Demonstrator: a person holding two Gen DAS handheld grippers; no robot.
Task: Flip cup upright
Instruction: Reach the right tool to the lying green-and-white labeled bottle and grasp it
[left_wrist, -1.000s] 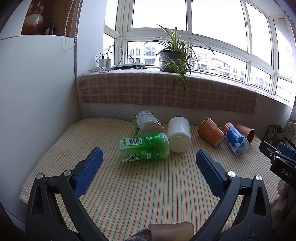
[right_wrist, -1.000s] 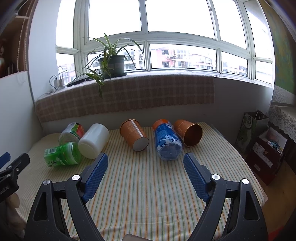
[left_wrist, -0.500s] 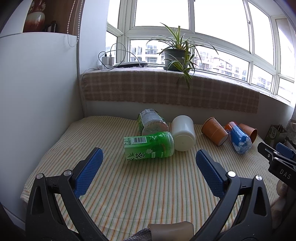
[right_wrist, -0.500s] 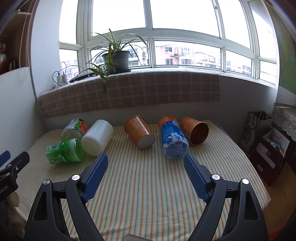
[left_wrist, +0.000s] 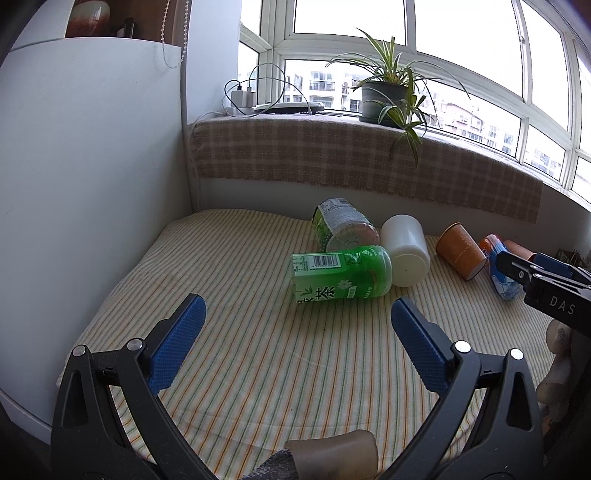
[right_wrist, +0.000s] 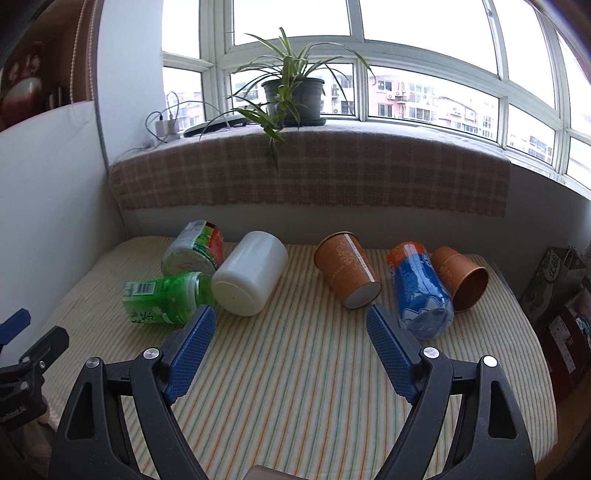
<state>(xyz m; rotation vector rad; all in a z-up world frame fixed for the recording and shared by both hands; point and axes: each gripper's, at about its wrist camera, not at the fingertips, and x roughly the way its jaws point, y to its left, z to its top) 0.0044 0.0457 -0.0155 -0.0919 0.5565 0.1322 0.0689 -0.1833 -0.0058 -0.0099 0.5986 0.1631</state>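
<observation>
A striped cloth (right_wrist: 295, 369) covers the table under a bay window; 2 orange paper cups (right_wrist: 347, 275) lie on their sides among toppled bottles (right_wrist: 164, 301); my left gripper (left_wrist: 295, 325) and right gripper (right_wrist: 291, 326) hover, jaws wide apart, empty.

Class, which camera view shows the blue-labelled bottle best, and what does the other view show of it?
The right wrist view: the blue-labelled bottle lies on its side in full sight. In the left wrist view, the right hand-held gripper covers part of it at the frame's edge.
</observation>
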